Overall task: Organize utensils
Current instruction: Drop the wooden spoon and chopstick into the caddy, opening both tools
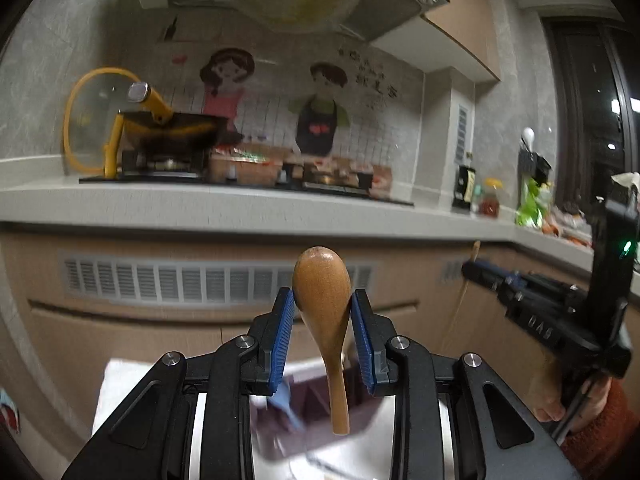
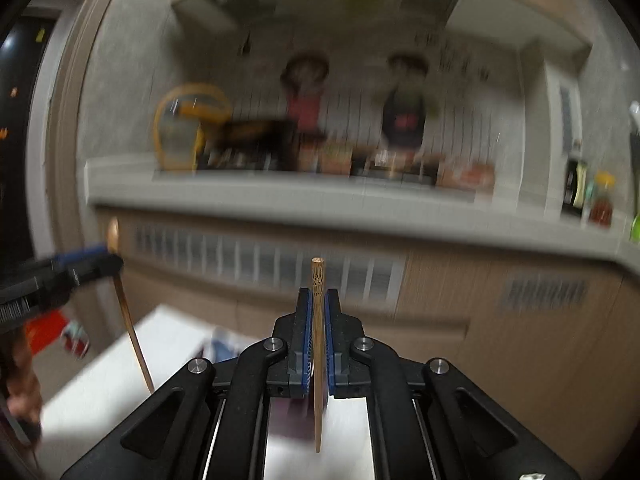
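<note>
- Left tongs (image 1: 323,312) fill the near part of the left wrist view, their blue pads clamped on a wooden spoon (image 1: 322,300) at the sides of its bowl.
- That spoon stands upright, bowl at the top, handle hanging down between the black arms.
- Right tongs (image 2: 318,312) are clamped on a single wooden chopstick (image 2: 318,344), which stands upright with its blunt end above the pads.
- From the left wrist view, the right tongs show at the right, held by a hand (image 1: 560,404) in a rust-red sleeve (image 1: 608,436).
- Below both tongs lies a white surface with a dark tray (image 1: 304,404); motion blur hides its contents.
- Farther off runs a grey table (image 1: 248,204) bearing a black wok (image 1: 176,128), a yellow-rimmed glass lid (image 1: 90,120) standing on edge at the left, and bottles (image 1: 476,192) at the right.
- Cartoon cook stickers (image 1: 276,100) cover the far wall.
</note>
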`<state>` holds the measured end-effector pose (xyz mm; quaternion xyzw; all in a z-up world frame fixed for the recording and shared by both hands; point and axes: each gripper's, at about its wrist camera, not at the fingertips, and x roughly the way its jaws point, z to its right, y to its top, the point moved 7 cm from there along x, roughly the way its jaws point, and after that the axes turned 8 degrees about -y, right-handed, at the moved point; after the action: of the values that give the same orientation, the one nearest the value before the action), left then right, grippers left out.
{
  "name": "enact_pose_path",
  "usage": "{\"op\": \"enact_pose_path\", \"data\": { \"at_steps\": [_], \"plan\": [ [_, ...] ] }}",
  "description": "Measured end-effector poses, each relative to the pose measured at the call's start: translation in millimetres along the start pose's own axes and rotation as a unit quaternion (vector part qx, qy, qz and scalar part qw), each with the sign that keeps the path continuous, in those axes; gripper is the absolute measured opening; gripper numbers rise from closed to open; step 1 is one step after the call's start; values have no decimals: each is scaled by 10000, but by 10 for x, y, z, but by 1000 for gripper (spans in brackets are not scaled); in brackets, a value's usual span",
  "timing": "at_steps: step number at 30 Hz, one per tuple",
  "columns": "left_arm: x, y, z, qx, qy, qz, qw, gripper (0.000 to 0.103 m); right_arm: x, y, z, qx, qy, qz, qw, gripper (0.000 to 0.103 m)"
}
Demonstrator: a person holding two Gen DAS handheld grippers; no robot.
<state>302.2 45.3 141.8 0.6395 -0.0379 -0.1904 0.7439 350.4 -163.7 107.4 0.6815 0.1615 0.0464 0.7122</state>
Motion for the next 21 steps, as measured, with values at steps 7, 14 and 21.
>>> {"op": "enact_pose_path", "data": {
  "at_steps": [7, 14, 21],
  "plan": [
    [424, -49, -296, -98, 177, 221, 9996, 30, 360, 314, -48, 296, 61, 266, 9992, 5],
    [909, -542, -490, -408, 160, -296, 9986, 30, 719, -53, -229, 47, 160, -50, 9998, 5],
    [1176, -1100, -544, -730, -18, -931, 9930, 31, 1122, -722, -261, 181, 371, -1006, 9941, 5]
  ]
}}
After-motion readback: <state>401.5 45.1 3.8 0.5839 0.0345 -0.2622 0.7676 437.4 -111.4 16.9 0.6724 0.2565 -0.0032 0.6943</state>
